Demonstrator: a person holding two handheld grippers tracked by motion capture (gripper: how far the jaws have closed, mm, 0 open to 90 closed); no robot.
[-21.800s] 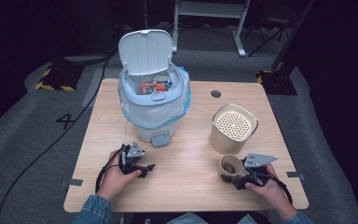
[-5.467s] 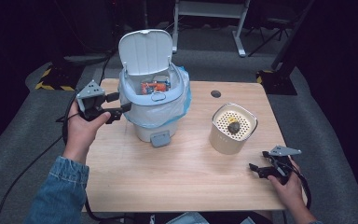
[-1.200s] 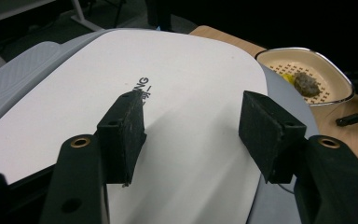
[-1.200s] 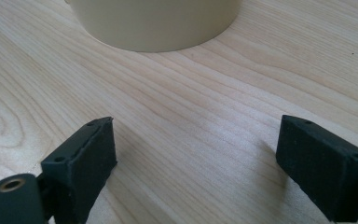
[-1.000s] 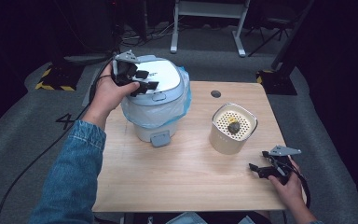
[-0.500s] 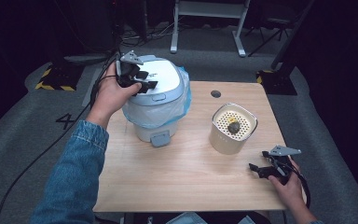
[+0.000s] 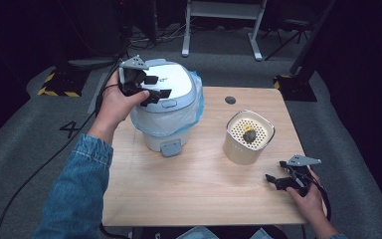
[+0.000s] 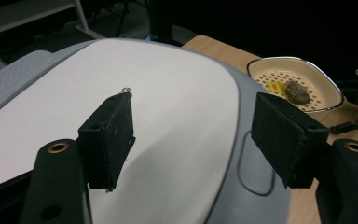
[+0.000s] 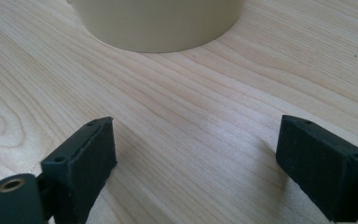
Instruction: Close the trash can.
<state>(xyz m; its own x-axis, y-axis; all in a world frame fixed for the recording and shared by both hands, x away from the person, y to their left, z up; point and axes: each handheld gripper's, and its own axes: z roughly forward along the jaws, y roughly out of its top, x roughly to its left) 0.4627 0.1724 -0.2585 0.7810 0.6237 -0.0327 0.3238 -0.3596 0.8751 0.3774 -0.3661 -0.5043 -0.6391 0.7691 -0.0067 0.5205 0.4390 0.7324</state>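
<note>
A white-lidded bin lined with a blue bag stands at the table's back left, its lid down. My left gripper hovers over the lid's left part; its jaws have just been opening and stand open with nothing between them. The left gripper view has that gripper above the white lid. A cream canister with a perforated insert holds a dark lump. My right gripper rests open on the table in front of the canister, its jaws empty.
The wooden table has bare surface between bin and canister and along its front. A grey tab sticks out at the bin's base. A dark round hole sits near the back edge. Cables trail over the grey floor at left.
The bin's lid, upright several seconds ago, now lies down. Over the last second the left gripper stayed above the lid and its jaws spread wider. The right gripper has not moved.
</note>
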